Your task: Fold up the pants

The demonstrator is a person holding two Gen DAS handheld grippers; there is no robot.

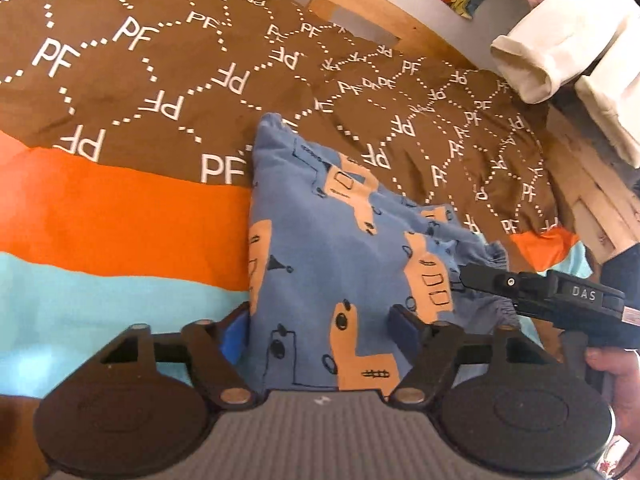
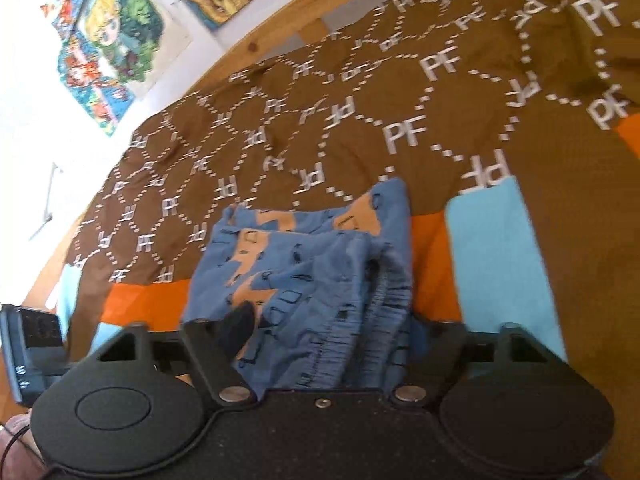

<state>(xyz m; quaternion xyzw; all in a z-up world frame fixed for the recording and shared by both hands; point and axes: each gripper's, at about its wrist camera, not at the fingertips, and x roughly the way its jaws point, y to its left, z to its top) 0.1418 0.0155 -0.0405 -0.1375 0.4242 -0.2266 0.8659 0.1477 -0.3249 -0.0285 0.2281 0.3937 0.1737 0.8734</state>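
Blue printed pants [image 1: 340, 240] lie bunched on my bed's brown-orange cover [image 1: 120, 208]; left claw [image 1: 320, 328] part open astride the near edge; right claw [image 2: 320, 332] part open around the waistband; risk: thin bite, layers slip, fold skews.

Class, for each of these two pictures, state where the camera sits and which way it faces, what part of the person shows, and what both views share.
Left wrist: sits on the left gripper, facing forward and down at the blue pants on the bedspread; the right gripper and a hand show.
Right wrist: sits on the right gripper, facing down at the pants' waistband; wall pictures beyond.
Shared: pants, bedspread, wooden bed frame.
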